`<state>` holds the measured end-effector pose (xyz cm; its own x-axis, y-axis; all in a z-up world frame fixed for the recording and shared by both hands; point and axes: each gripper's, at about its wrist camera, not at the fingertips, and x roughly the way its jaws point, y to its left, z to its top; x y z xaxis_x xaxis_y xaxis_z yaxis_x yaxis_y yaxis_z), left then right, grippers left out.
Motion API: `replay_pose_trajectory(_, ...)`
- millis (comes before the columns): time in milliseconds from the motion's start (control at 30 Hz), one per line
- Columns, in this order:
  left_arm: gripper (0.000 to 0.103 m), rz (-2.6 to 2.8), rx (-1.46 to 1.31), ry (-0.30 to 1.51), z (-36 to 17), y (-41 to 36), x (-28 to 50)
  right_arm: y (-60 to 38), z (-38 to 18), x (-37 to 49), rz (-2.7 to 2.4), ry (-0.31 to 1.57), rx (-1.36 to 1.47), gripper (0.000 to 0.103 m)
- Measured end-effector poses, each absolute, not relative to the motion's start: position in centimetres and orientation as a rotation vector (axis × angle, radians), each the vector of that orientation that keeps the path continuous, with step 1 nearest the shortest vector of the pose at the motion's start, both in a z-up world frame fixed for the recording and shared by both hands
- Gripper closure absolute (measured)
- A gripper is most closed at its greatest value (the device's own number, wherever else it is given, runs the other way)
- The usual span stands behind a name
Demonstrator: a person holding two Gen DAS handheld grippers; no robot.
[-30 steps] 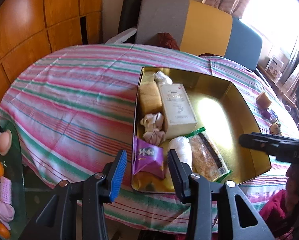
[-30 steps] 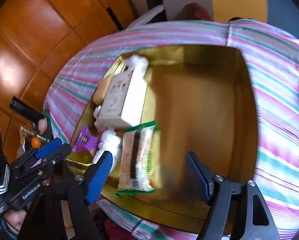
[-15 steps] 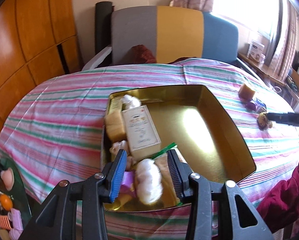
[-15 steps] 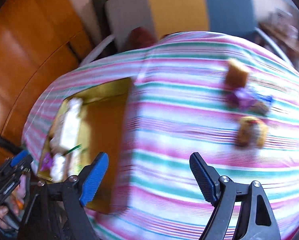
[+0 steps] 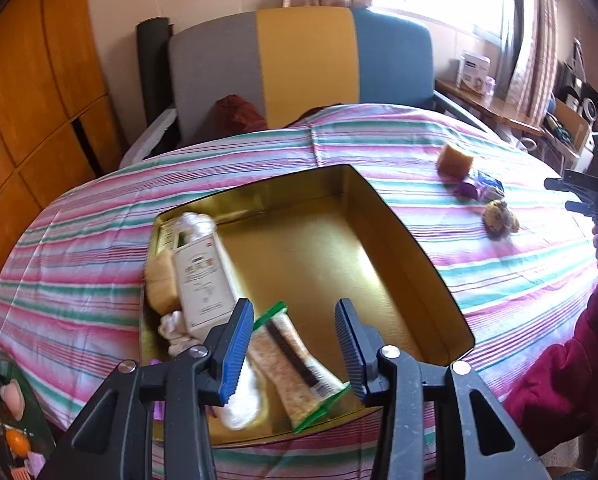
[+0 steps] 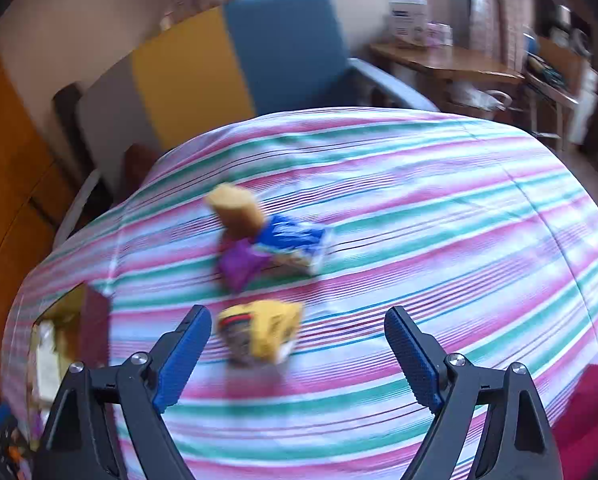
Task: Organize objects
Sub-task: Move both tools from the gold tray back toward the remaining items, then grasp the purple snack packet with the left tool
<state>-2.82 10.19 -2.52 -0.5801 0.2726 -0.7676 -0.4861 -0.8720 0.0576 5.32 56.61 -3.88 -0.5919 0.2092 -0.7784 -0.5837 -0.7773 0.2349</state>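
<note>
A gold tin tray sits on the striped tablecloth and holds a white box, a green-edged cracker pack, a sponge cake and white wrapped sweets. My left gripper is open and empty above the tray's near edge. My right gripper is open and empty over the cloth, just in front of a yellow wrapped snack. Behind it lie a purple packet, a blue packet and a brown cake piece. These loose items also show in the left wrist view.
A grey, yellow and blue chair stands behind the table. Wooden panelling is at the left, a wooden side table with clutter at the right. A low shelf with small toys is at lower left.
My right gripper has swung right from the tray to the loose snacks, nearing the yellow one. My left gripper has shifted right along the tray's near edge. Both stay open.
</note>
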Motion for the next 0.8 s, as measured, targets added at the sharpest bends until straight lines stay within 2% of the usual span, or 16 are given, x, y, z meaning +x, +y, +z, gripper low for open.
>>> replay_pose_trajectory(167, 0.06, 2.397, -1.119, 0.404, -2.7, 12.5, -2.7, 61.1, -6.0, 7.7, 2.209, 0.944, -0.985, 0.017)
replay_pose_trajectory(467, 0.06, 2.329, -1.09, 0.466, -2.4, 16.6, -3.0, 61.3, -6.4, 7.9, 2.203, 1.026, -0.987, 0.016)
replay_pose_trajectory(800, 0.061, 2.203, -1.144, 0.377, -2.2, 21.8, -5.1, 61.4, -6.7, 8.0, 2.198, 1.08, -0.988, 0.015)
